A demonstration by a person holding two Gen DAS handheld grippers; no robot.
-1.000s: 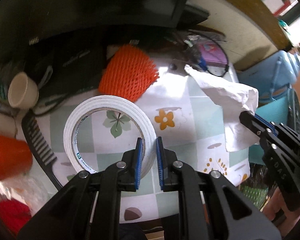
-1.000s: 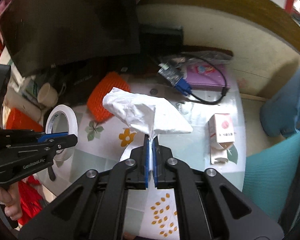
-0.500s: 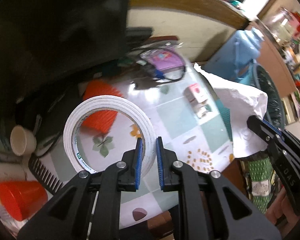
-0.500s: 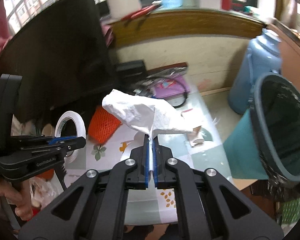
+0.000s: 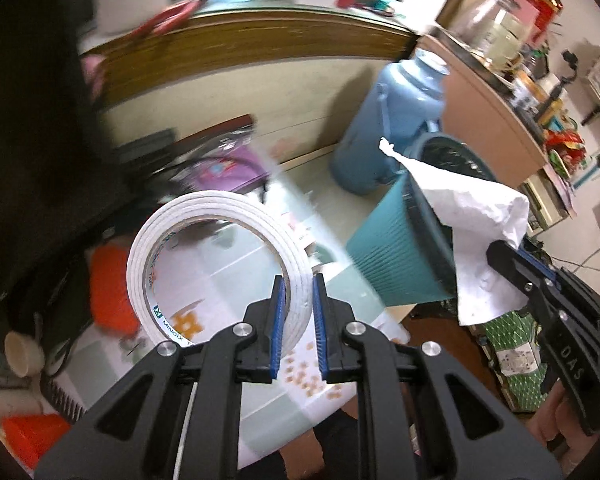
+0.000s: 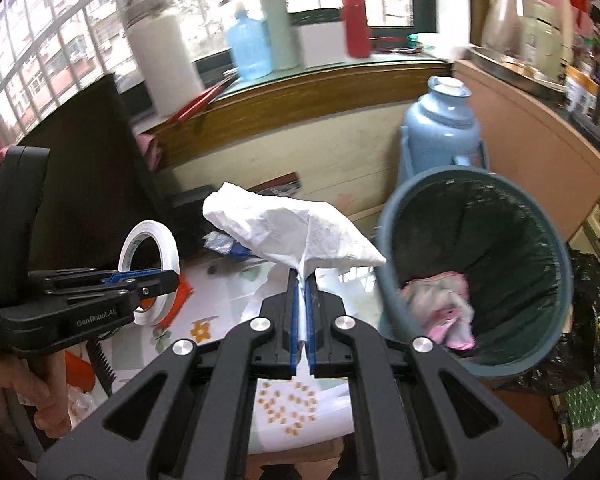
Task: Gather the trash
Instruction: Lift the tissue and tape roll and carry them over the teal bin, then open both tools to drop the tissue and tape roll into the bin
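- Above the table's left part, the left gripper [image 5: 297, 322] is pinching the rim of a white tape roll [image 5: 220, 264] between its blue pads, holding it upright in the air over the patterned tablecloth [image 5: 220, 264]
- Further right, the right gripper [image 6: 299, 322] is squeezing a crumpled white tissue [image 6: 292, 236] at its gathered base, fingers pressed nearly together
- Beyond the table edge, the teal trash bin [image 6: 476, 272] is sitting to the right, already containing pink scraps [image 6: 444, 308]
- Judged risks: the tissue is light and could be drifting past the rim if released too early; the roll, gripped only at one edge, could be swinging or slipping out during the carry
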